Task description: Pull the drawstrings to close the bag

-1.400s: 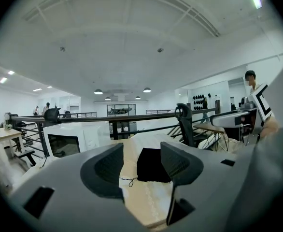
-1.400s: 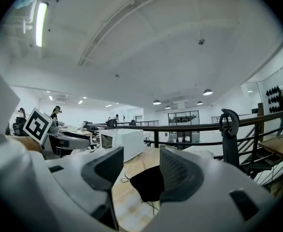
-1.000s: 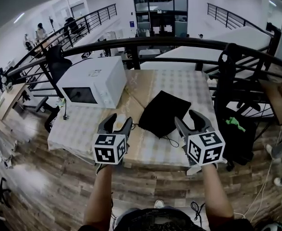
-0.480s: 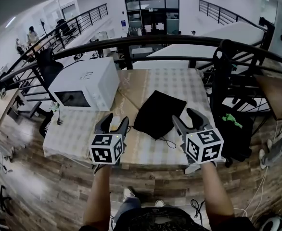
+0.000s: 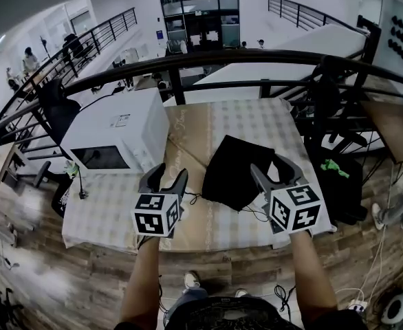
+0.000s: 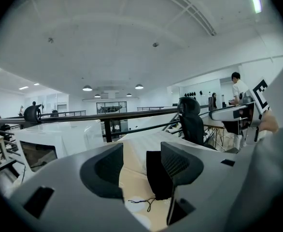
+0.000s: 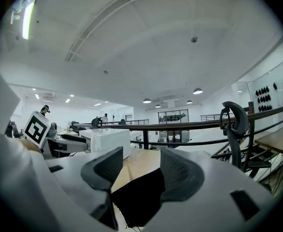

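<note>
A flat black drawstring bag (image 5: pixel 237 169) lies on the checkered tablecloth (image 5: pixel 256 126). Thin cords trail from its near edge: one drawstring (image 5: pixel 192 197) to the left, another (image 5: pixel 258 212) to the right. My left gripper (image 5: pixel 168 176) hovers open just left of the bag's near corner, with nothing between its fingers. My right gripper (image 5: pixel 270 167) is open too, at the bag's near right edge. In the left gripper view the bag (image 6: pixel 157 175) and a cord (image 6: pixel 142 202) show between the jaws. The right gripper view has the bag (image 7: pixel 139 199) low between the jaws.
A white microwave (image 5: pixel 116 133) stands on the table's left part. A dark railing (image 5: pixel 208 60) runs behind the table. To the right stands a black chair (image 5: pixel 339 177) with something green on it. The table's front edge (image 5: pixel 215 247) is near the person's legs.
The head view has shifted and the table sits a bit closer. Both grippers have drawn nearer to the bag's near edge, the right one now overlapping it. Both stay open.
</note>
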{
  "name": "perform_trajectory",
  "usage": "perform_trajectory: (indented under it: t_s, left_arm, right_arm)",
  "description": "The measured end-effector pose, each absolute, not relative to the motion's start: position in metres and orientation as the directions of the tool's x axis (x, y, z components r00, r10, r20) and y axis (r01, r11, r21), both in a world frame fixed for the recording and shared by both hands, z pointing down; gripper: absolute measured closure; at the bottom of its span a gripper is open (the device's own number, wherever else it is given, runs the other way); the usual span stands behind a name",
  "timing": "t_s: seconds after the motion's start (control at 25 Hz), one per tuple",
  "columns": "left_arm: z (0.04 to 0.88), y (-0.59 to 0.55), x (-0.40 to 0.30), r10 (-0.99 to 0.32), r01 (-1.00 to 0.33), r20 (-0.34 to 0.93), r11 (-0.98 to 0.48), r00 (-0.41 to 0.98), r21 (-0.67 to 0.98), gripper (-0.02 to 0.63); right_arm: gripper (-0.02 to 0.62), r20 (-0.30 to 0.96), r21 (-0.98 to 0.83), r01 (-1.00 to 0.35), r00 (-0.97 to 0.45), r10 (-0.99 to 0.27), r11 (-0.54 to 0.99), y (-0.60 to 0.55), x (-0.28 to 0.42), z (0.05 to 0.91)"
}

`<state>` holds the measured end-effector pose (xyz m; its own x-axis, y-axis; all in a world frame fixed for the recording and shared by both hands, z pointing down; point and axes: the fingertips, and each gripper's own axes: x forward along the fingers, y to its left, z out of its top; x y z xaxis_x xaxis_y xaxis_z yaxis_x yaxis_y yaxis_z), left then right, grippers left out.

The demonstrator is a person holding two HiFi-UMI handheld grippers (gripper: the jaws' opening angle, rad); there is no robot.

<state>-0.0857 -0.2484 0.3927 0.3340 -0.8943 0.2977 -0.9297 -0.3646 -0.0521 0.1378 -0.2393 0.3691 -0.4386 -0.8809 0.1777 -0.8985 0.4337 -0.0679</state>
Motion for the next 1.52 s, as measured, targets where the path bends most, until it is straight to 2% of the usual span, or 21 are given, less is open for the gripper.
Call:
perform_trajectory:
  t_s: [0.36, 0.8, 1.12, 1.52]
  left_arm:
    - [0.39, -0.31, -0.091, -0.812, -0.844, 0.304, -0.534, 0.498, -0.043, 0.362]
    - [0.389, -0.325, -0.082, -0.703, -0.726, 0.287, -0.686, 0.65, -0.036, 0.362]
    - [0.392, -0.324, -0.078, -0.674, -0.696, 0.285, -0.717, 0.682, -0.03, 0.362]
    - [0.379, -0.325, -0.059, -0.702, -0.719, 0.259, -0.694, 0.664, -0.04, 0.362]
  right_arm:
    - [0.368, 0.189, -0.065, -0.959, -0.282, -0.941, 0.275, -0.265, 0.123, 0.362]
    - [0.368, 0.191, -0.037, -0.992, -0.126, -0.974, 0.121, -0.253, 0.111, 0.35]
    - [0.368, 0.193, -0.033, -0.997, -0.073, -0.978, 0.068, -0.238, 0.118, 0.35]
    - [0.368, 0.181, -0.008, -0.995, -0.101, -0.978, 0.101, -0.236, 0.143, 0.342]
